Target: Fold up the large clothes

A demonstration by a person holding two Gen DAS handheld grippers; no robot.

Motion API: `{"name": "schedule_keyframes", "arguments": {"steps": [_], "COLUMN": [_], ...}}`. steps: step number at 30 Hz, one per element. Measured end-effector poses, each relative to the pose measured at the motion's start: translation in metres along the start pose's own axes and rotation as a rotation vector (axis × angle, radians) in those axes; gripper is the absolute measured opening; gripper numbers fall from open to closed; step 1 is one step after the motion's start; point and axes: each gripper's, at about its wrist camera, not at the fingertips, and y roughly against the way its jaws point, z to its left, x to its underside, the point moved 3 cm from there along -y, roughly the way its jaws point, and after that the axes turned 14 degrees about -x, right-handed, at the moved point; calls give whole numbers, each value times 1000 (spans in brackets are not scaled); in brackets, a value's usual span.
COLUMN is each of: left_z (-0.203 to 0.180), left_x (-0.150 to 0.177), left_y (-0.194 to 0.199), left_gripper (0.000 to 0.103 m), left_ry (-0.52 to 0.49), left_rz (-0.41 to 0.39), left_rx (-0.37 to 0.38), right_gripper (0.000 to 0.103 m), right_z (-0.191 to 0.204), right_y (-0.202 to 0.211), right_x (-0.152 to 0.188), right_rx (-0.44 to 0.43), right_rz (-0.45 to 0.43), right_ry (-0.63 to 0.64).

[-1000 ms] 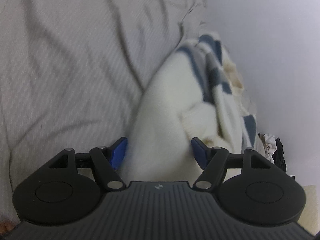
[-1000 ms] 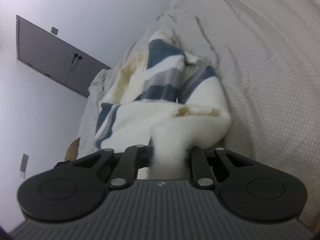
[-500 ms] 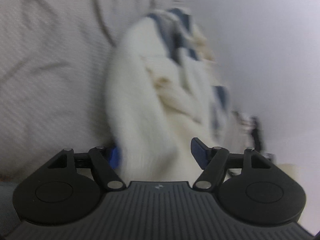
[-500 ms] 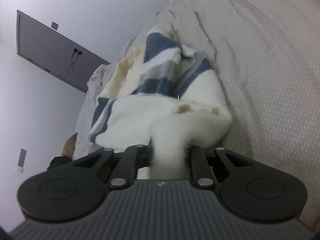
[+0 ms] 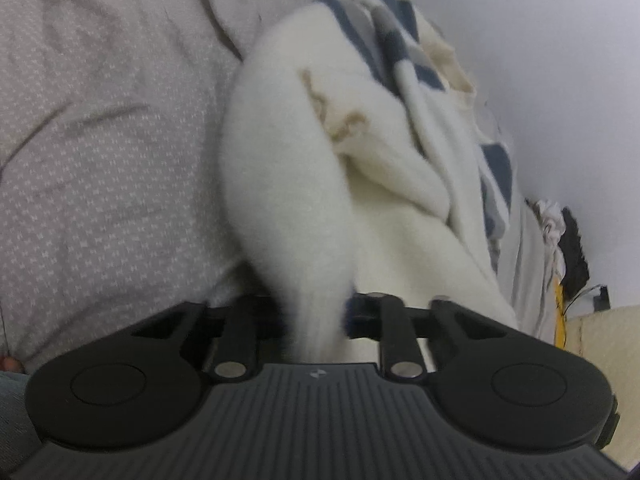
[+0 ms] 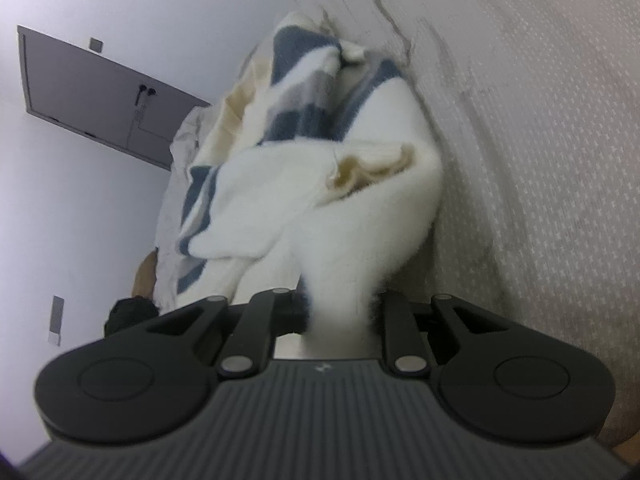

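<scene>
From the left wrist, the left claw (image 5: 316, 320) is pinching a thick bunch of a white fleece garment (image 5: 288, 184). Its two arms are drawn in close on either side of the fabric, which rises straight ahead of the claw in a rounded hump. Beyond the hump and to the right, the garment shows navy and grey stripes (image 5: 384, 40) and a cream lining edge (image 5: 452, 64). The garment lies on a bed sheet (image 5: 100, 152), pale grey with a small white dotted pattern and creased, which fills everything left of the claw. A plain white wall (image 5: 560, 60) stands to the right. Far right of the claw, near the wall, sits a small heap of dark and light cloth (image 5: 564, 236); what it is cannot be told.

From the right wrist, the right claw (image 6: 340, 316) is likewise clamped on a gathered bunch of the same white fleece garment (image 6: 360, 220), its arms close against the fabric. Ahead of the claw the garment bulges upward, with a cream fold (image 6: 368, 164) showing just above the bulge, and the navy and grey stripes (image 6: 304, 92) further ahead and to the left. The dotted bed sheet (image 6: 540, 140) spreads to the right of the claw. To the left is the white wall (image 6: 100, 208), with a grey door (image 6: 92, 92) on it ahead of the claw and a small wall plate (image 6: 56, 320) nearer.
</scene>
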Motion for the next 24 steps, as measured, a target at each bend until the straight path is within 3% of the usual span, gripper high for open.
{"name": "schedule_keyframes", "arguments": {"steps": [4,7,11,19,24], "left_z": [8,11,12,-3,6], "left_x": [-4,-10,-16,-3,26], "left_y": [33,63,101,174,217], "left_gripper": [15,14,14,13,13], "left_ry": [27,32,8,-90,-138], "left_rz": [-93,-164,-218,-257,-228], "left_rx": [55,111,184,298,340], "right_gripper": [19,18,17,17,17], "right_z": [14,27,54,86,107], "right_y": [11,25,51,105,150], "right_x": [-1,-1,-8,-2,15], "right_rx": [-60,-164,-212,-270,-264], "right_rz": [-48,-86,-135,-151,-136], "right_ry": [58,43,99,133,179]}}
